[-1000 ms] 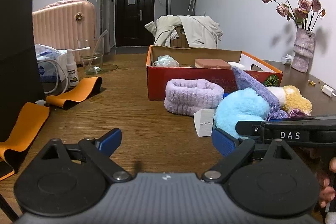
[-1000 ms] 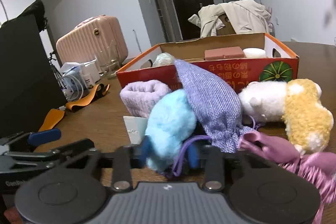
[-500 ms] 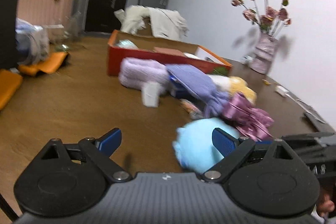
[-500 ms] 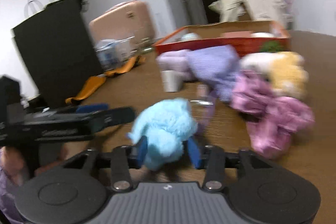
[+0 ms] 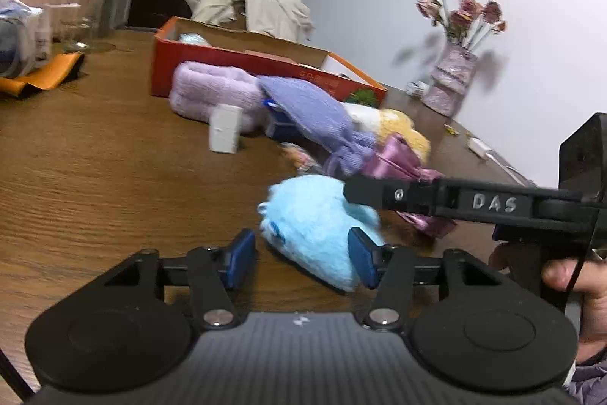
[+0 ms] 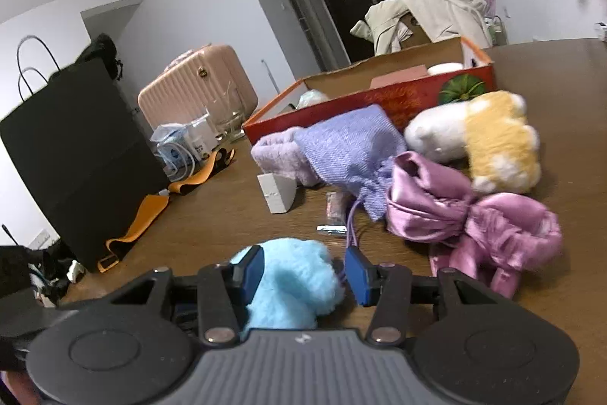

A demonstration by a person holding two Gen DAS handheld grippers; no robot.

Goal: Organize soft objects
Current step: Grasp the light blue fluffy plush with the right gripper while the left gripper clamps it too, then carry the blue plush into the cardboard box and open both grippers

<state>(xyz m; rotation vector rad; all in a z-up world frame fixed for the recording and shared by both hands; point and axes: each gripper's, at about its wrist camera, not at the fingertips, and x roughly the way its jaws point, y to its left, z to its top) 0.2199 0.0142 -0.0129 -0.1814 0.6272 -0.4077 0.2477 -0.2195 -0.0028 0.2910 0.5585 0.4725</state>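
Blue plush point(image 5: 315, 226), left gripper point(image 5: 299, 259) closing around it, wooden table point(image 5: 95, 169)

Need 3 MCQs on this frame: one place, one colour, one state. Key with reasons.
1. The red box is: A open-topped; B lidded; C flattened.
2. The yellow-and-white plush lies: A inside the box; B on the table beside the box; C on a shelf.
3. The fluffy toy nearest the cameras is: A green; B red; C light blue.

Key: 1 A, its contents show over the rim. 2 B, it rests on the wood by the box's front wall. 3 C, its fur is pale blue in both views.
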